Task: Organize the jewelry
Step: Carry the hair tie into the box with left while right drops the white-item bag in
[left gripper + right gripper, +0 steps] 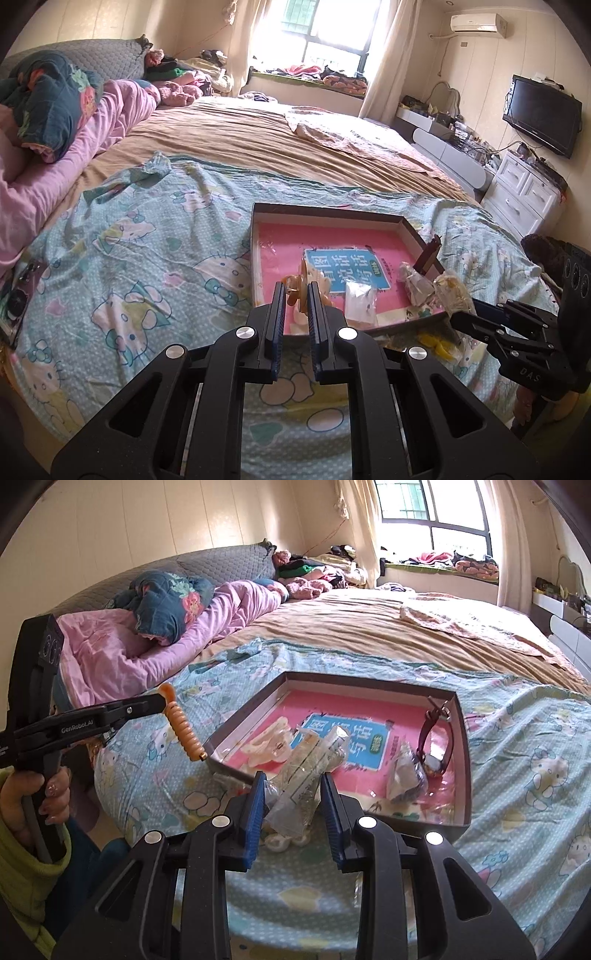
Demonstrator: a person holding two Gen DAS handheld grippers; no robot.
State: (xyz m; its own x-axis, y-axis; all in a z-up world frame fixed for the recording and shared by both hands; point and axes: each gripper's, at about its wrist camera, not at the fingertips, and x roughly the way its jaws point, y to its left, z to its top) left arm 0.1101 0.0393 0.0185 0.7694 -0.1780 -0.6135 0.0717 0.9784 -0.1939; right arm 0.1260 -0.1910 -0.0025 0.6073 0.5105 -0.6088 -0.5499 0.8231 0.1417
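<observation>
Orange spiral bracelet (181, 726) hangs from left gripper (162, 700); clasp unclear.

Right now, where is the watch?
The watch is inside the box, leaning against its right wall in the right wrist view, beside a small plastic bag on the pink book.

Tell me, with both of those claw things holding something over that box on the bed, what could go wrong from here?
1. The left gripper pinches the orange spiral band only at its top; most of it dangles outside the box, so it might slip onto the bedspread.
2. The right gripper holds a crinkly clear packet; plastic may slide out.
3. The box is already cluttered: a watch leans on its wall and could be knocked.
</observation>
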